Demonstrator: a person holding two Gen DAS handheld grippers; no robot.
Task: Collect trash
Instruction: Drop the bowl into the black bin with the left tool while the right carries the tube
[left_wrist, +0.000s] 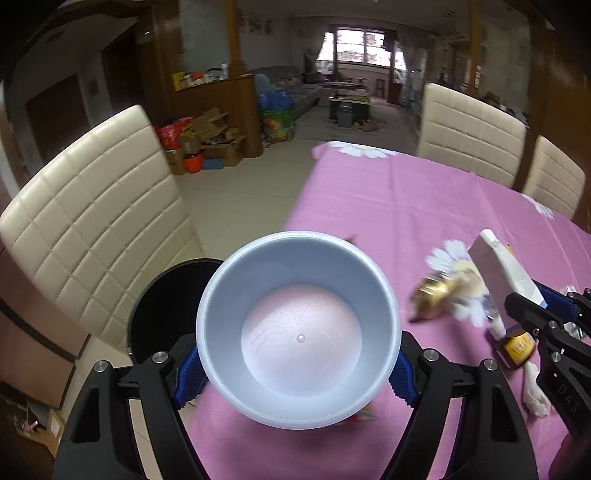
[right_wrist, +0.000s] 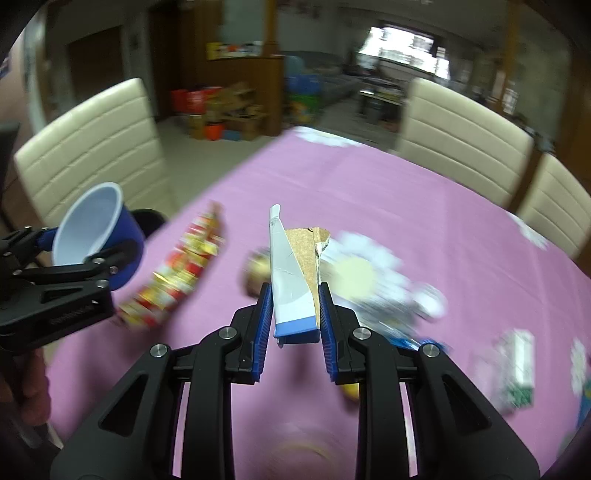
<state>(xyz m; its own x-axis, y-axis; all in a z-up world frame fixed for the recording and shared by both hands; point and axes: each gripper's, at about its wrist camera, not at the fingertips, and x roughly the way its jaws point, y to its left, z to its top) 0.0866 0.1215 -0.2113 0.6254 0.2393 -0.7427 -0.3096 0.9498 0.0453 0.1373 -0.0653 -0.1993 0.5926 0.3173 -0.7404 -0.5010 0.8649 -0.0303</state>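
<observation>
Gripping a cup (left_wrist: 299, 328), the left gripper (left_wrist: 295, 373) hangs above the bin (left_wrist: 162, 306) at nine o'clock; the right gripper (right_wrist: 293, 314) clamps a torn carton (right_wrist: 291, 280).

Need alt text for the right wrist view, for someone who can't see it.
The right gripper is shut on a flattened white and blue carton above a pink tablecloth. At left, the left gripper holds a blue cup, with a red and yellow wrapper lying between them.
</observation>
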